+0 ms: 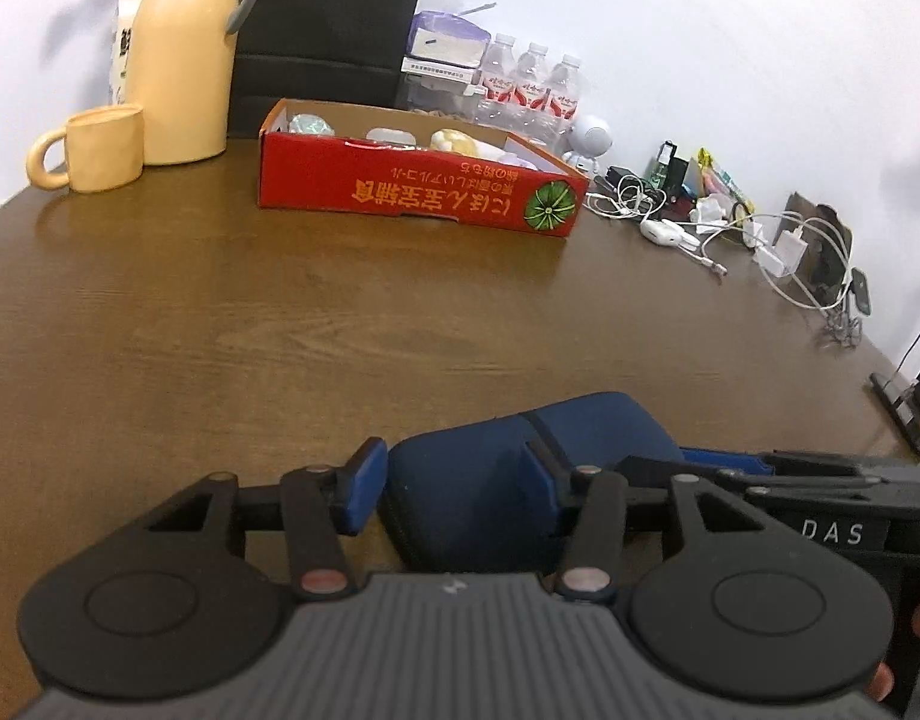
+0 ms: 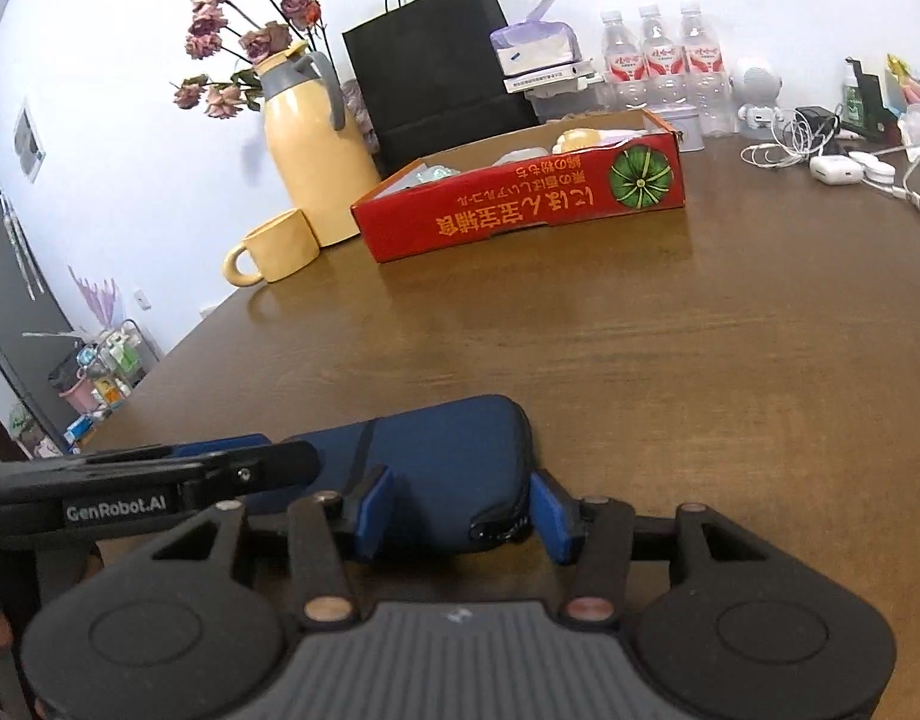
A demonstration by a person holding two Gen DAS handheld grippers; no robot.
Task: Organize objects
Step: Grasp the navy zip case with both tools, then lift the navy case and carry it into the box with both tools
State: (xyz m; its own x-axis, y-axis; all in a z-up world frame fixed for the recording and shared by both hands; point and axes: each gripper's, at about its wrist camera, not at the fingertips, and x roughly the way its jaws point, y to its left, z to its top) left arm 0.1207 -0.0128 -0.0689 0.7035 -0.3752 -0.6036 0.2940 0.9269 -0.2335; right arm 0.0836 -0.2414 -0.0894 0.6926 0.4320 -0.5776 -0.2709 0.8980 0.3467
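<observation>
Right now I have the brown wooden table (image 1: 279, 324) filling both views, with a broad bare stretch of wood between my grippers and the clutter along the far wall. Its left edge shows in the right wrist view, dropping off toward a dark cabinet and small items on the floor. Across that open stretch sits the red cardboard box (image 1: 417, 192), open-topped, with a few pale wrapped items inside. Left of the box stand the yellow thermos jug (image 2: 315, 174) and the yellow mug (image 2: 276, 246), touching or nearly so. Behind the box are a black paper bag (image 2: 435, 78) and 3 water bottles (image 2: 661, 54); white cables and chargers (image 1: 754, 240) trail along the right side.

Close in, the navy zippered case (image 1: 478, 480) lies flat on the table near its front. I hold it from both ends. My left gripper (image 1: 453, 495) sits half open with its blue pads against the case's sides. My right gripper (image 2: 463, 510) is likewise half open, pads pressing the case's other end, by the zipper pull. Each gripper shows beside the other at the case.
</observation>
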